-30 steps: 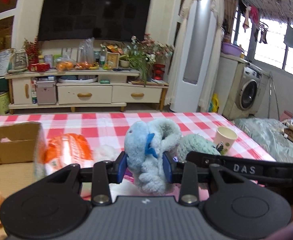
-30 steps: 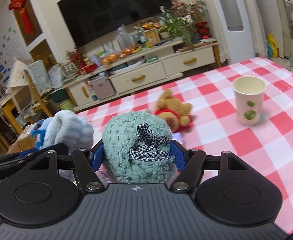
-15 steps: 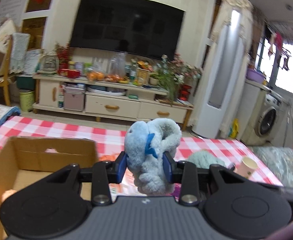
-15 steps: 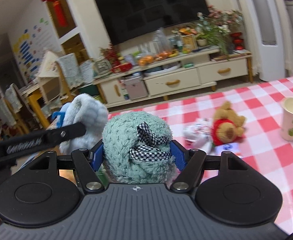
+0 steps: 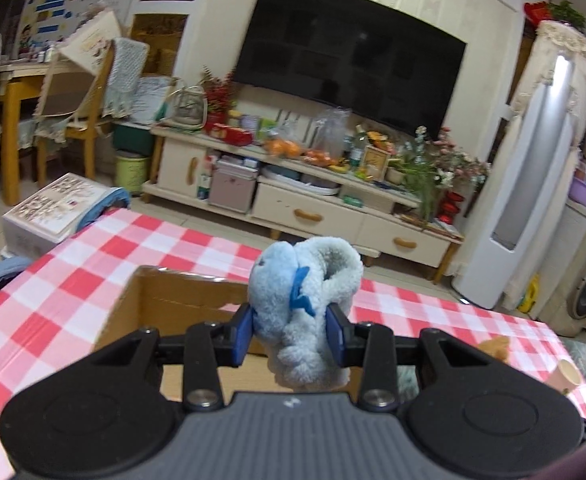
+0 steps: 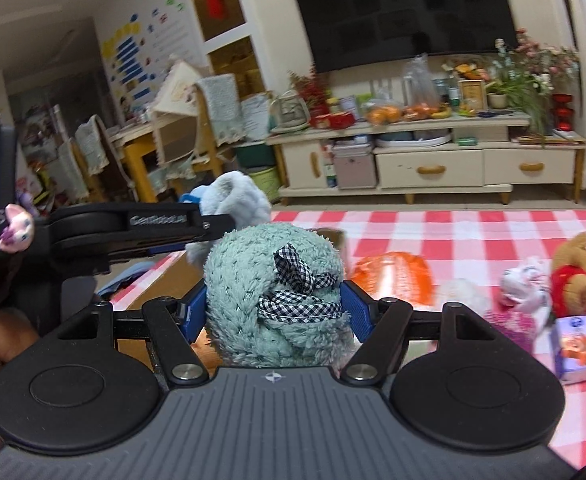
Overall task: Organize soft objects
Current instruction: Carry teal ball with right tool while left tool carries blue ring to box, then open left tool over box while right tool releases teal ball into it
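Observation:
My left gripper (image 5: 289, 334) is shut on a light blue plush toy (image 5: 305, 300) and holds it above the open cardboard box (image 5: 181, 296). My right gripper (image 6: 271, 312) is shut on a teal plush toy (image 6: 269, 280) with a black-and-white gingham bow, just right of the box (image 6: 165, 284). The left gripper with the blue plush (image 6: 233, 200) shows in the right wrist view, up and to the left. On the checked tablecloth lie an orange plush (image 6: 393, 278), a white plush (image 6: 527, 286) and a brown bear in red (image 6: 573, 276).
A small printed box (image 6: 575, 342) lies by the bear. A paper cup (image 5: 565, 376) stands at the table's right edge. The red-and-white checked table (image 5: 53, 280) ends near the TV cabinet (image 5: 313, 200). A chair and yellow table stand at the far left.
Both grippers have swung left with their plush toys. The left one has gone from over the table's middle to above the cardboard box. The cup has slid toward the right edge of view.

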